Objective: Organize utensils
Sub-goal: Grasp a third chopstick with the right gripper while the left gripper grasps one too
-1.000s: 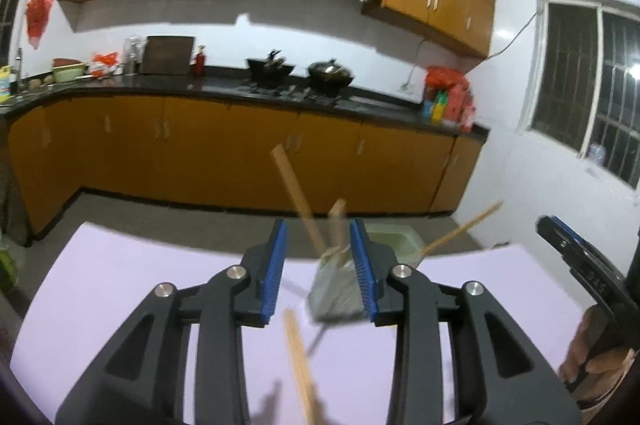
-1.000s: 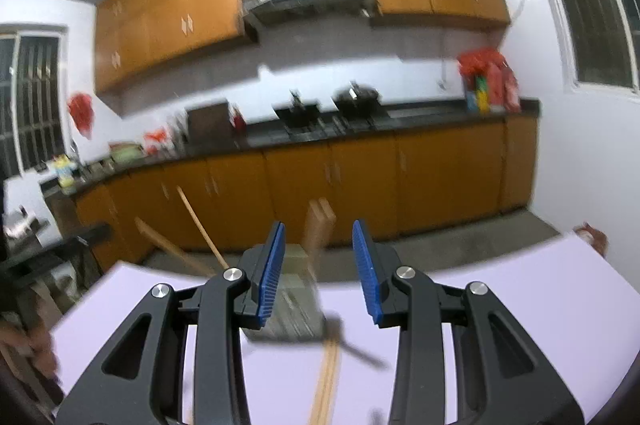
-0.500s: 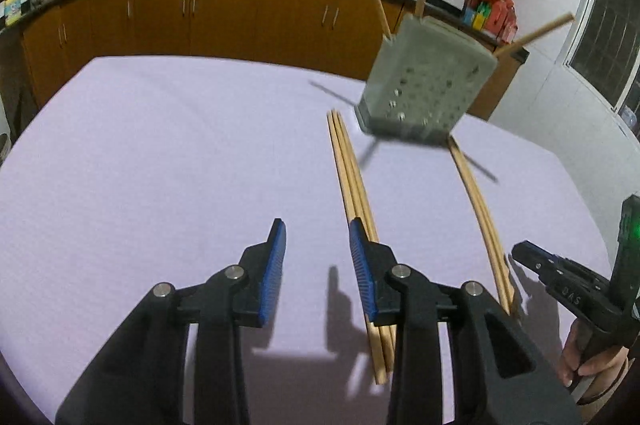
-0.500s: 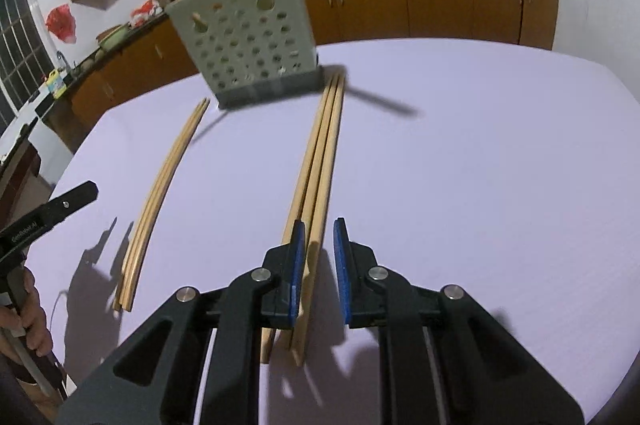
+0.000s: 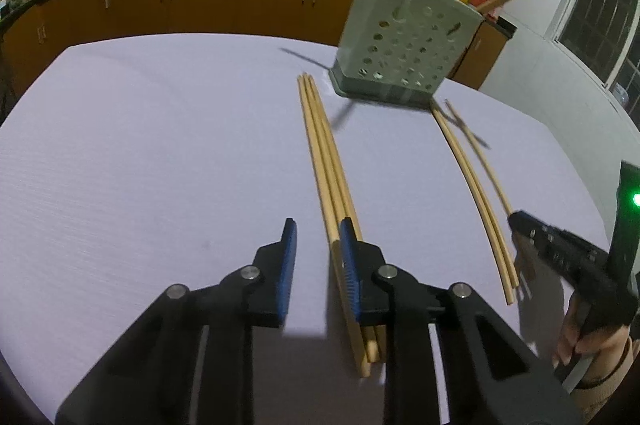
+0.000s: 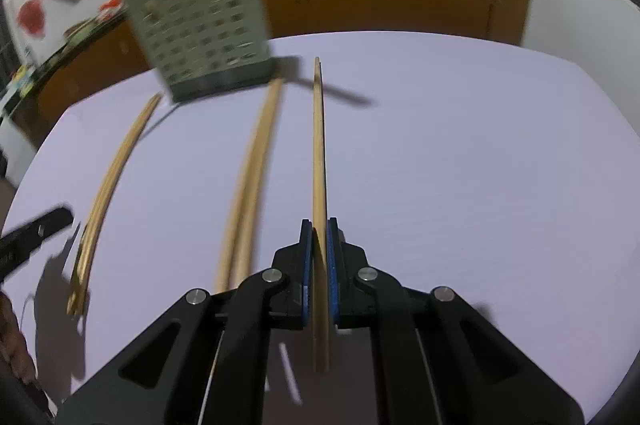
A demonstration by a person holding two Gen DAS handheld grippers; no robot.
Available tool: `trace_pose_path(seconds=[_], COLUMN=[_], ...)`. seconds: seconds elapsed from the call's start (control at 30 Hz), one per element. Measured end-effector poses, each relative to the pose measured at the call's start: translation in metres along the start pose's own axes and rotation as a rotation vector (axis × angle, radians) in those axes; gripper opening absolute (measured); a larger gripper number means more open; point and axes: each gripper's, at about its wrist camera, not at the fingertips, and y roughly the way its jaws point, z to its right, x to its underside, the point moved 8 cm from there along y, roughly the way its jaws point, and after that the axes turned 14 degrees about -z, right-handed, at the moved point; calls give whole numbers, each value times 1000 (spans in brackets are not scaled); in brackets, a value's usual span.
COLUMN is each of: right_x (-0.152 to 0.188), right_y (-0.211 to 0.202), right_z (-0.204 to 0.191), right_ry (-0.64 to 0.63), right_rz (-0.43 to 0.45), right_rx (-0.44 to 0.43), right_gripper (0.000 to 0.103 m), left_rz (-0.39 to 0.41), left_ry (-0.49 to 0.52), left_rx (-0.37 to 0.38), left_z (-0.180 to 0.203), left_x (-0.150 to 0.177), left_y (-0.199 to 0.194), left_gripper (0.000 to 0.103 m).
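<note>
A grey perforated utensil holder (image 5: 406, 49) stands on the lavender table, with a few wooden chopsticks sticking out of its top; it also shows in the right wrist view (image 6: 202, 33). My left gripper (image 5: 316, 237) is open, low over a bundle of chopsticks (image 5: 324, 161) lying on the table; its right finger (image 5: 350, 265) is over their near ends. My right gripper (image 6: 319, 229) is shut on one chopstick (image 6: 319, 153), held off the table and pointing toward the holder. A loose pair (image 6: 252, 181) lies to its left.
Another pair of chopsticks (image 5: 476, 193) lies to the right of the holder, seen at the left in the right wrist view (image 6: 108, 185). The table (image 5: 160, 153) ends short of orange kitchen cabinets (image 5: 200, 1). The other hand's gripper (image 5: 568, 257) shows at the right edge.
My right gripper closed on one chopstick from the middle bundle and lifted it. My left gripper came lower and nearer over the remaining bundle, still open.
</note>
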Motion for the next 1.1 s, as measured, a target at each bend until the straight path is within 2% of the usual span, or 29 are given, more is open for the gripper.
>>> trace_pose_path(seconds=[0.13,0.37,0.63,0.7,0.8,1.0,1.1], right_x=[1,2,4,2,0,-3,-3], right_y=[-2,-1,0,1,1,-1,-2], right_z=[7,8,-1,-3,3,30,32], right_ry=[-1,-3,-31,-38,-27,34,40], right_rz=[2,2,-2,-3,0,9,7], right_rx=[4,-1,6,7,13,48,41], right_gripper=[8,8,9,9,8,8,8], left_rz=[-21,-45,-34,-31,-29,-12,0], left_ry=[23,54,48,49,26,-55,-61], left_rx=[-6,-66,-97,-106,-113,-148,-144], left_z=[6,7,9,8,-2,-45,-49], left_x=[2,6,-4,-6,-8,-7,-7], left_y=[7,15,20,21,20,8,7], left_gripper=[17,11,14,11,8,8,9])
